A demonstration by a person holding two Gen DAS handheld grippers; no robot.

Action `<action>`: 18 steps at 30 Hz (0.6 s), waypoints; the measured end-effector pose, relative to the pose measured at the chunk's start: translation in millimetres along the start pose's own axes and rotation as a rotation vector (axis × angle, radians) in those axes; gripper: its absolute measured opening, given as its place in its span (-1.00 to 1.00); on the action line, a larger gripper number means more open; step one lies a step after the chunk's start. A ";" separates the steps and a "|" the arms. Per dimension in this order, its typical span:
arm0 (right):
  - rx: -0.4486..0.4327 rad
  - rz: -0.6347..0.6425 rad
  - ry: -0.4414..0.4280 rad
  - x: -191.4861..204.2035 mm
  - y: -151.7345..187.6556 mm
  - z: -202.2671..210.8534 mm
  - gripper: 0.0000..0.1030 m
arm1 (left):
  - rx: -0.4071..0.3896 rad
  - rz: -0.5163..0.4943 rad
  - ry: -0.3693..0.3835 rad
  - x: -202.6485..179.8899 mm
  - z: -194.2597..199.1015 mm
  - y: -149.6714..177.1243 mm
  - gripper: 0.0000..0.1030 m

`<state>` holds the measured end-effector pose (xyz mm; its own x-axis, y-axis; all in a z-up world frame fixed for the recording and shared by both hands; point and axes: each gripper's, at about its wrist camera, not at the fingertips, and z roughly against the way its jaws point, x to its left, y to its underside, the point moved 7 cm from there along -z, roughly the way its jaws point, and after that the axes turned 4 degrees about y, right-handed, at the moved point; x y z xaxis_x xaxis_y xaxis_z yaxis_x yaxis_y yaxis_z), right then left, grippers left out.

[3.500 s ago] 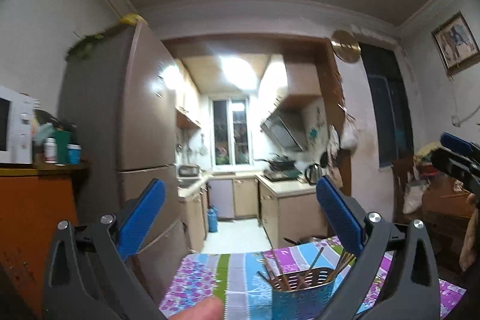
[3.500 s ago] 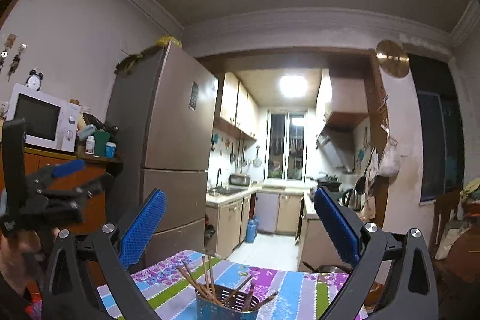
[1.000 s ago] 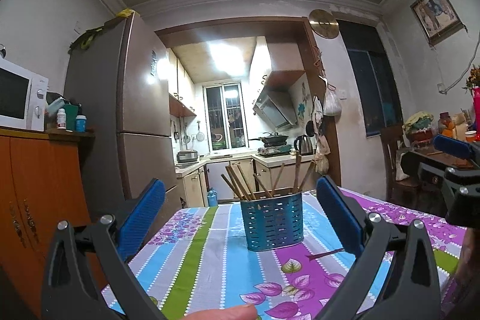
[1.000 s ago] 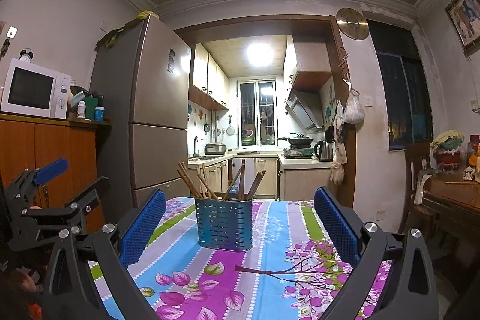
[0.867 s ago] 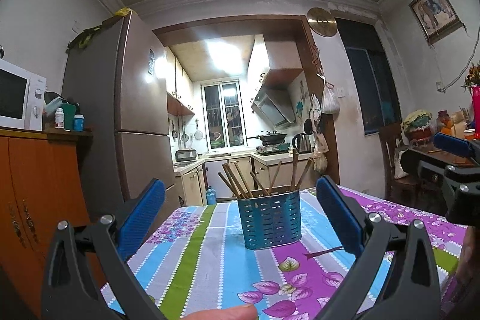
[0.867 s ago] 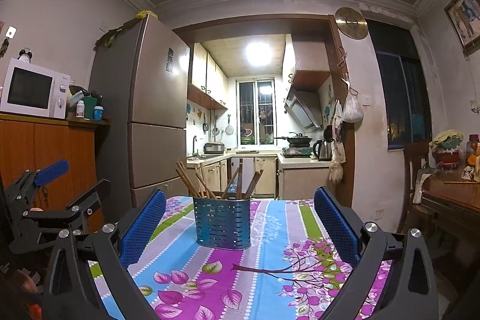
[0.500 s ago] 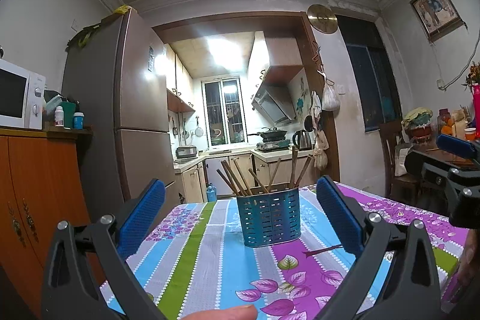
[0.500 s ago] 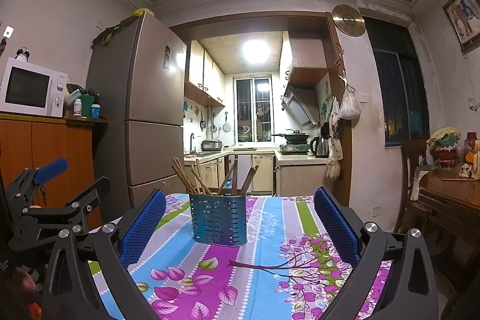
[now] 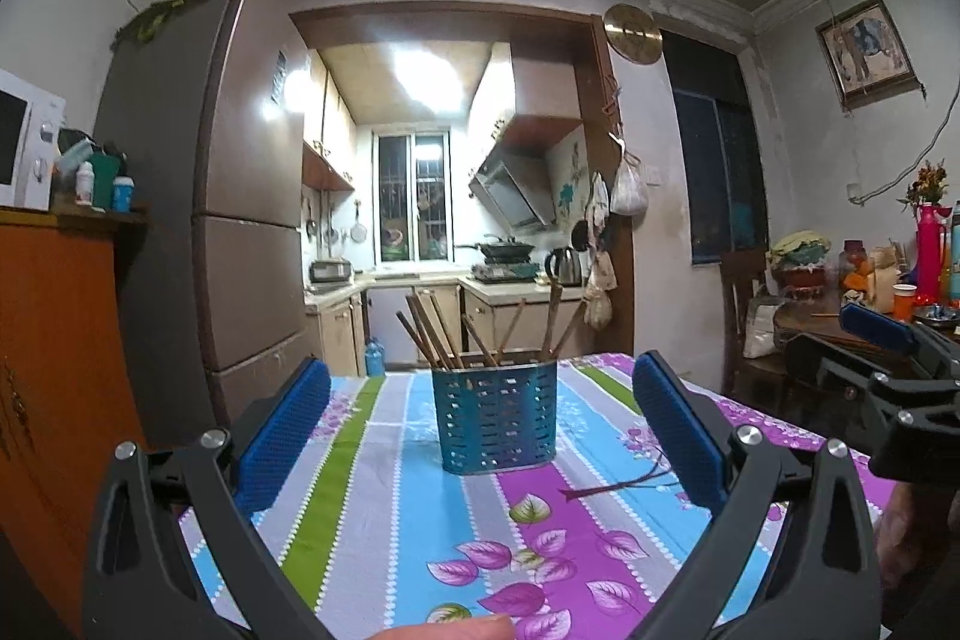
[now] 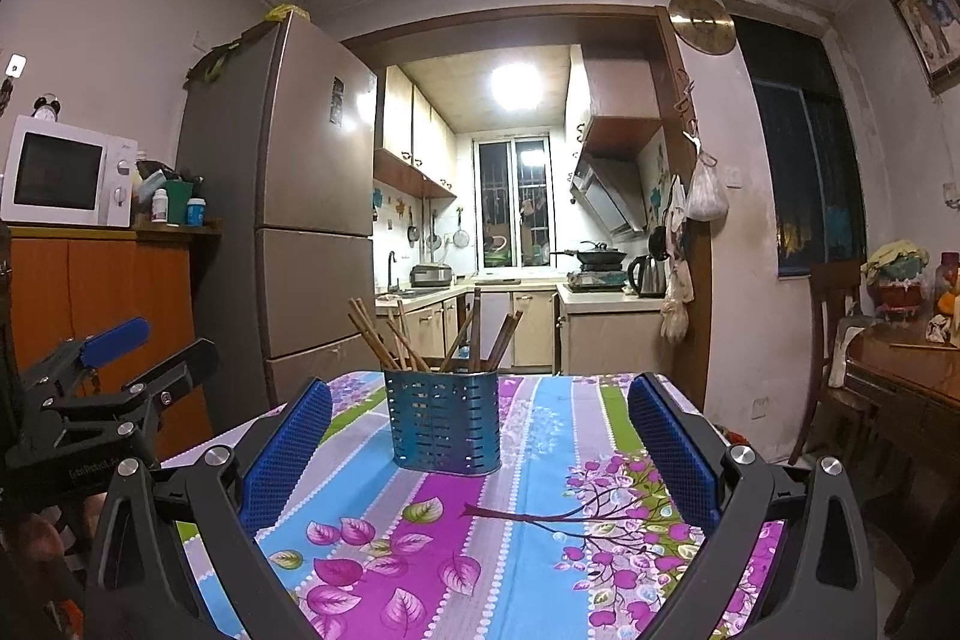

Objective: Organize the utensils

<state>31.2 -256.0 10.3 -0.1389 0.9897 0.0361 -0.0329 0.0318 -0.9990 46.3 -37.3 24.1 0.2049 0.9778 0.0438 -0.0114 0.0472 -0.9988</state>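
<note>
A blue perforated utensil holder (image 9: 495,418) stands on the striped floral tablecloth (image 9: 384,508) and holds several brown chopsticks (image 9: 427,328). It also shows in the right wrist view (image 10: 443,422). One loose brown chopstick (image 9: 618,484) lies flat on the cloth to the holder's right, seen in the right wrist view too (image 10: 528,516). My left gripper (image 9: 480,436) is open and empty, in front of the holder. My right gripper (image 10: 480,442) is open and empty, above the cloth near the loose chopstick.
An orange cabinet (image 10: 90,304) with a microwave (image 10: 63,172) and a tall fridge (image 10: 300,220) stand to the left. A wooden side table (image 10: 900,376) with clutter and a chair (image 10: 831,328) stand to the right. The kitchen lies beyond the table's far end.
Both grippers tilted down from the ceiling view over 3.5 s, bringing the table and holder into view. In the last second they drifted slightly; both stayed open.
</note>
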 end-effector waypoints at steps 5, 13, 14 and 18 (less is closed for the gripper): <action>0.002 0.000 0.004 -0.2 0.5 0.6 0.91 | 0.018 0.015 0.016 1.4 -0.5 0.1 0.89; 0.008 0.006 0.025 -1.8 3.5 0.4 0.91 | 0.018 0.028 0.011 3.3 0.3 0.4 0.89; 0.013 0.003 0.028 -3.1 4.5 -0.2 0.91 | 0.020 0.028 0.011 3.5 0.1 0.8 0.89; 0.025 -0.004 0.041 -6.9 5.4 -2.8 0.91 | 0.024 0.026 0.010 3.4 0.2 2.5 0.89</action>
<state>34.7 -262.3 4.6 -0.0978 0.9945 0.0386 -0.0580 0.0330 -0.9978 46.9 -33.8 21.7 0.2139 0.9767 0.0174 -0.0402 0.0266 -0.9988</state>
